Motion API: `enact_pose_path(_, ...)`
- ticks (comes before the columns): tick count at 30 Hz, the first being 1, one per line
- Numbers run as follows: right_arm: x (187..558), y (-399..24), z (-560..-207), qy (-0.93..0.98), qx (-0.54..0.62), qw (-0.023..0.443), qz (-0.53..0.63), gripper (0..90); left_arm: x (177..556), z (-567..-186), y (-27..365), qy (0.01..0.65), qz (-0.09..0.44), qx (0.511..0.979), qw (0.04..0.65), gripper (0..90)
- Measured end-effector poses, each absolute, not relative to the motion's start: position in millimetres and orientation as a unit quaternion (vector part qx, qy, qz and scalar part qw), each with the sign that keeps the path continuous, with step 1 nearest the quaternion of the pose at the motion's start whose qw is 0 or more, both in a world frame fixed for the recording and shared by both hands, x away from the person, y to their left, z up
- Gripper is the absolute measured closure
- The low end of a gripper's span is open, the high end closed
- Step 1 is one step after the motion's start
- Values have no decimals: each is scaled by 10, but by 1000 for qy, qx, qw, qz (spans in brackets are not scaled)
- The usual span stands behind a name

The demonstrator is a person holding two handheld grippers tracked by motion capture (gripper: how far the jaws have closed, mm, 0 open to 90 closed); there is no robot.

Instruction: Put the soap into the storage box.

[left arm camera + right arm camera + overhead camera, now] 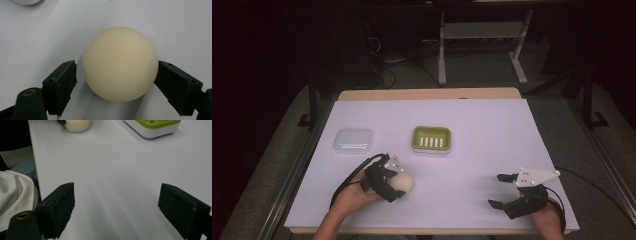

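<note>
My left claw (116,75), jaws parted and not yet gripping, brackets the cream soap ball (120,63); my right claw (503,190), wide open and empty, lies well right of the ball.

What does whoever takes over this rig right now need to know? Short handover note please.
Left gripper: jaws around the cream soap bar, right jaw touching it, left jaw a sliver off; not clamped yet. The bar sits on the white table sheet, near the front left.
Right gripper: open, empty, hovering at the front right.
Green soap dish is mid-table, empty. Clear lidded box sits to its left.
Done: left jaws lined up on the bar.
Left: close, lift, probably move the bar to the dish.
</note>
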State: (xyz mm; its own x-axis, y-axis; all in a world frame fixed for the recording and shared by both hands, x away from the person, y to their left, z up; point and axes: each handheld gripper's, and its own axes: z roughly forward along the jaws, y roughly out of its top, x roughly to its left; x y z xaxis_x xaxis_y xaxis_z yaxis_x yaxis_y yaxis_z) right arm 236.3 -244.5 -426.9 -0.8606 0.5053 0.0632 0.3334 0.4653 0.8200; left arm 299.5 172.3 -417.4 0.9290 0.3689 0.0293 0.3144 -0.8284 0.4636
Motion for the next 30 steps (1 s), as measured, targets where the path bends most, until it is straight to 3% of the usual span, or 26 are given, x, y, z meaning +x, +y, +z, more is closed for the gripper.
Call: enact_pose_path(30,2368,-2444,-4265,850,246,95,457,131,3065,-4257,1590,171,40,961,216,245)
